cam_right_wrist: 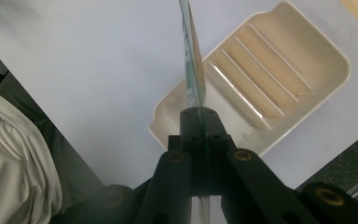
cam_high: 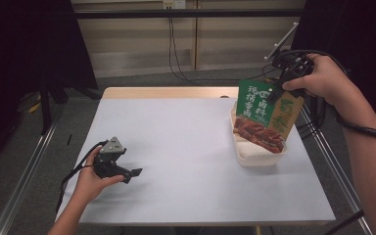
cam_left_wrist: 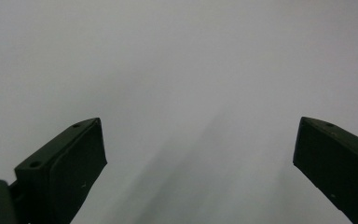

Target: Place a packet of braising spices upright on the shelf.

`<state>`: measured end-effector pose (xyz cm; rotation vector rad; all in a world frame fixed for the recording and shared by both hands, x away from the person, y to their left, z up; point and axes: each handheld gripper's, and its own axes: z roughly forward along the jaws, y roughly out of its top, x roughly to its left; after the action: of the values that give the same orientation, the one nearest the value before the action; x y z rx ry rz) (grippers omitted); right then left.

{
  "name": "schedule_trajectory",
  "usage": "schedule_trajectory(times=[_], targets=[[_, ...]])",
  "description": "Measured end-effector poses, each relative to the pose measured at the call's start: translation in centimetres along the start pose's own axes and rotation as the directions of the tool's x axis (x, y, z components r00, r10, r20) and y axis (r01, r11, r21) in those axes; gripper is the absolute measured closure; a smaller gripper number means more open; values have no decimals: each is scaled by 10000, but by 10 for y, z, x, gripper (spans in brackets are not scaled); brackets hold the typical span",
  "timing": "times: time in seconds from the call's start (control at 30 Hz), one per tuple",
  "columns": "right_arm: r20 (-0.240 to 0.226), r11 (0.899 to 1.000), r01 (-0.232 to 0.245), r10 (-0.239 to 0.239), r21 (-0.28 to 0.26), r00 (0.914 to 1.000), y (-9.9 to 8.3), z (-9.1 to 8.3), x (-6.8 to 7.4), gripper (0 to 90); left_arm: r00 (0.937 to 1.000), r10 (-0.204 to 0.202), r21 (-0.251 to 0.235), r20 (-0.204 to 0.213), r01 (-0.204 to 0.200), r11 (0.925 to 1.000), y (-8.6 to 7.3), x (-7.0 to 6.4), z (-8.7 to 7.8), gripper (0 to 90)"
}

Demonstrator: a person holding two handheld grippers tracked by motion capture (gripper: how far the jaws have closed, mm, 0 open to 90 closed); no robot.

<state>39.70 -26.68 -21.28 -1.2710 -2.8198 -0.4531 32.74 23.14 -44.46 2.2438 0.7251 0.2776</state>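
From the high view, the right gripper (cam_high: 277, 91) pinches the top edge of a flat green seasoning packet printed with braised meat (cam_high: 267, 117), hanging it upright above a cream plastic ribbed tray (cam_high: 259, 157) at the white table's (cam_high: 186, 147) right side. The left gripper (cam_high: 127, 172) rests low near the table's left front. In the left gripper view, its jaws stand wide apart over bare tabletop. In the right gripper view, the jaws clamp the packet (cam_right_wrist: 193, 60) edge-on, directly over the tray (cam_right_wrist: 326, 51). Judging by this, the packet is lifted and positioned; lowering and release remain.
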Motion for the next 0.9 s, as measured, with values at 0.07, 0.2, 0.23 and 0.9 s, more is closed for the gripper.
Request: schedule_trajectory(times=[0.07,0.2,0.23,0.9], targets=[[22,10000,-60,60,17,10000,-2,-1,-1,900,10000,9,-5,-3,-9,10000,0,0,0,20],[31,9999,-84,83,77,10000,-4,1,-2,900,10000,33,-42,-74,-33,10000,0,0,0,20],[-32,10000,-40,41,68,10000,-5,2,-3,900,10000,14,-30,-36,-15,10000,0,0,0,20],[21,9994,-161,161,300,9999,-8,10,-7,900,10000,31,-140,-84,-32,9999,0,0,-1,20]])
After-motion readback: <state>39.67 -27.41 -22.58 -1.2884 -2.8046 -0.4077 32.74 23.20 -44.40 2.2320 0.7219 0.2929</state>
